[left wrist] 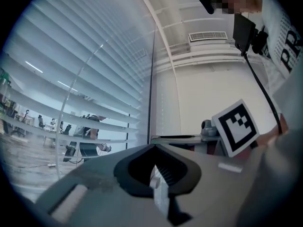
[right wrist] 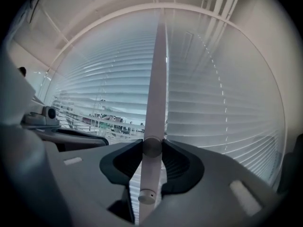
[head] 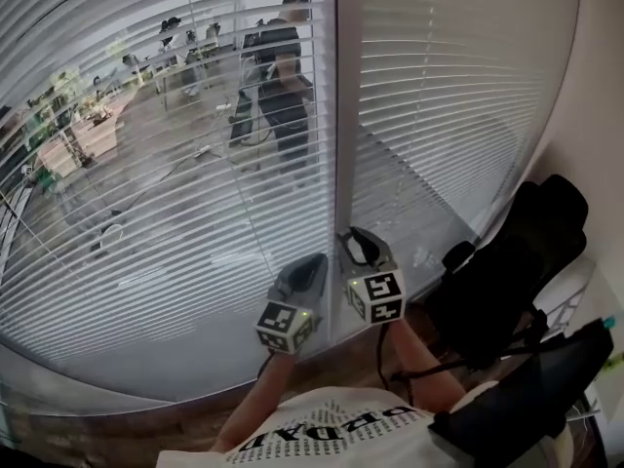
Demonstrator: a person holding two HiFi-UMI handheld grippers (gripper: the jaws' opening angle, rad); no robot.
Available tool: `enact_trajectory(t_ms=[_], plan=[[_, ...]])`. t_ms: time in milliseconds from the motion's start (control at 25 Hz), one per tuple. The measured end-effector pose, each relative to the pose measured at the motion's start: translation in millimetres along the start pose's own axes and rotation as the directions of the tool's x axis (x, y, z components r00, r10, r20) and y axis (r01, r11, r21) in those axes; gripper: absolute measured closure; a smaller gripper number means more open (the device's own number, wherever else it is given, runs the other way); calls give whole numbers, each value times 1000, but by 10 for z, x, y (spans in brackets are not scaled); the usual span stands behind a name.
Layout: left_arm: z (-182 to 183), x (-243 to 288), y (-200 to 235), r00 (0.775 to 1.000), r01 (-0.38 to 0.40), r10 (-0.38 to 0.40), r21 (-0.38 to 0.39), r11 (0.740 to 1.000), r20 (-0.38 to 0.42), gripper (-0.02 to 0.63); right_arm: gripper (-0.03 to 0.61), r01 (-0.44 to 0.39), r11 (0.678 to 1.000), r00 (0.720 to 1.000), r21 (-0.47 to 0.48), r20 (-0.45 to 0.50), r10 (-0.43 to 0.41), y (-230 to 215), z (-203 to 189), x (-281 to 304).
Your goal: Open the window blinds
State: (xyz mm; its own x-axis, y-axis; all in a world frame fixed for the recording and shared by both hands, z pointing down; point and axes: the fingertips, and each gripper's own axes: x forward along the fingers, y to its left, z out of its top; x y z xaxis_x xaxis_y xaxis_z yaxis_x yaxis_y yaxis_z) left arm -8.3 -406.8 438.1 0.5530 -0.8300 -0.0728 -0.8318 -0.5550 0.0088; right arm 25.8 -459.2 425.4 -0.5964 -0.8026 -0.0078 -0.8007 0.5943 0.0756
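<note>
Two white slatted blinds cover the window. The left blind (head: 166, 222) (left wrist: 71, 79) has its slats tilted, so the room beyond shows through. The slats of the right blind (head: 448, 96) (right wrist: 222, 108) lie flat and closed. A white tilt wand (head: 338, 183) (right wrist: 155, 93) hangs between them. My right gripper (head: 353, 244) (right wrist: 152, 148) points level at the window and is shut on the wand near its lower end. My left gripper (head: 312, 261) (left wrist: 154, 146) sits just left of it with its jaw tips together. A small white piece shows in its hollow; I cannot tell what it is.
A black office chair (head: 512, 281) stands close at the right, against the white wall (head: 600, 115). A thin clear cord (left wrist: 71, 108) hangs in front of the left blind. Through the slats a person (head: 283, 96) and desks show. The wooden sill (head: 195, 408) runs below the blinds.
</note>
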Motion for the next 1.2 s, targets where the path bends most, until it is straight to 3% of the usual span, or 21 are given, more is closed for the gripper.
enact_trajectory(t_ms=[440, 1200], plan=[[-265, -14, 11, 1000, -5, 5, -71, 997, -4, 621, 454, 2, 999, 1000, 52, 6, -2, -6, -279, -10], [-126, -19, -110, 1000, 20, -21, -80, 997, -19, 621, 456, 15, 998, 1000, 63, 9, -16, 25, -141, -46]])
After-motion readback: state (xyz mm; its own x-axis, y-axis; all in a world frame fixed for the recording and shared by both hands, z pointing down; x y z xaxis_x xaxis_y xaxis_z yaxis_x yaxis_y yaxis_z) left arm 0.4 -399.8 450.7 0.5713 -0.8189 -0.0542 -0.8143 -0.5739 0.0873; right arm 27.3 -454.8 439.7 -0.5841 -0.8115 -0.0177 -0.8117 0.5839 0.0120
